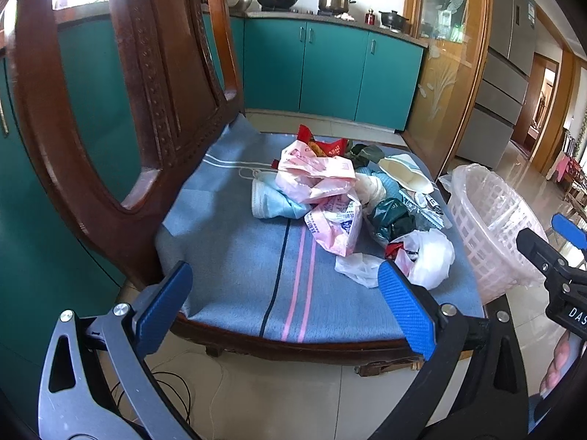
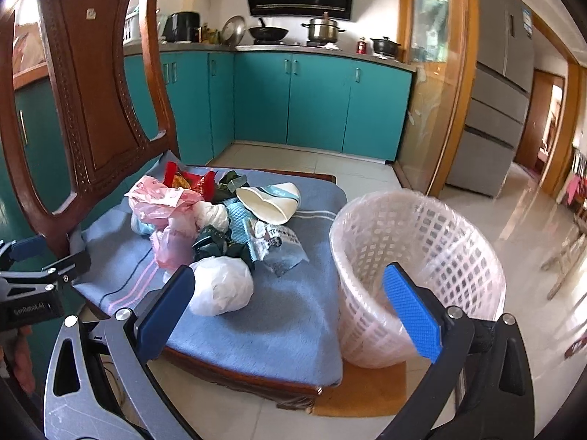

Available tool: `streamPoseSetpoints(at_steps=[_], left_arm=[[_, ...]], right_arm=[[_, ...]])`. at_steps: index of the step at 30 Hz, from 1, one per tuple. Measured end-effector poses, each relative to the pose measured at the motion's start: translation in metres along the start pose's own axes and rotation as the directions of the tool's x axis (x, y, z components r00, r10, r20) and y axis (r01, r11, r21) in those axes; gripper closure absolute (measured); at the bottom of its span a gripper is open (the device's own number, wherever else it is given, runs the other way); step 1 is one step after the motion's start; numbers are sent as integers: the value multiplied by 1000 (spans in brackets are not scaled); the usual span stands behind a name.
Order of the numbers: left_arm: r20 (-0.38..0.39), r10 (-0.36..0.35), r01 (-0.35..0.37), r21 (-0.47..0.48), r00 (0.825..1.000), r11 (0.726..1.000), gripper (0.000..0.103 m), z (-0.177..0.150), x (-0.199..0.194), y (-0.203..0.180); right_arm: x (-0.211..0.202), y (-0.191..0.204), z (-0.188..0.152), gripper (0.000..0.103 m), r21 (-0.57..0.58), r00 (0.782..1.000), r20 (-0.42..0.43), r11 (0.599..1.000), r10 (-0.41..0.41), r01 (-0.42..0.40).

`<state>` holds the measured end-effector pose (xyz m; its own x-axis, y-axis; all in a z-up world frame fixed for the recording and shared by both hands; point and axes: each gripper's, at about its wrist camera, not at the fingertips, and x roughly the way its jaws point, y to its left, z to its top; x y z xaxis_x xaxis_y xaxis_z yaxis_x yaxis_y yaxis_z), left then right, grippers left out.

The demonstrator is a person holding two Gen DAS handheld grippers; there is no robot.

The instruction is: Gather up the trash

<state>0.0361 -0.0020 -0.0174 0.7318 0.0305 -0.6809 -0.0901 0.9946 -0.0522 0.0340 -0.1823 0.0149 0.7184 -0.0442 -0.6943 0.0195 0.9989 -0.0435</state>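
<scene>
both grippers, left (image 1: pixel 286 308) and right (image 2: pixel 293 311), spread wide, empty; trash pile (image 1: pixel 345 201) mid-cushion, basket (image 2: pixel 414 275) beside chair edge.

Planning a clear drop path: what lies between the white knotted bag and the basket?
Only bare blue cushion. In the right wrist view, nothing sits between the white bag and the basket, which stands beside the chair.
</scene>
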Motion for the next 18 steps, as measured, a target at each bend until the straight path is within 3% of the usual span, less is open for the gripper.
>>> streamPoseSetpoints(at_steps=[6,11,14,18], left_arm=[[-72,-45,49,48,996,998,2,9,31,-17],[-122,-68,73,35,990,997,3,14,64,-24],[-141,-54,62,53,989,997,7,16,82,-32],[-148,-43,51,50,988,997,9,22,100,-37]], right_arm=[[42,-9,27,4,-51,997,-60,998,39,-42],[80,-5,28,23,-93,987,-137,991,81,-94],[101,-2,22,37,-97,967,-213,982,140,-163],[125,9,21,43,-162,948,-283,967,144,-195]])
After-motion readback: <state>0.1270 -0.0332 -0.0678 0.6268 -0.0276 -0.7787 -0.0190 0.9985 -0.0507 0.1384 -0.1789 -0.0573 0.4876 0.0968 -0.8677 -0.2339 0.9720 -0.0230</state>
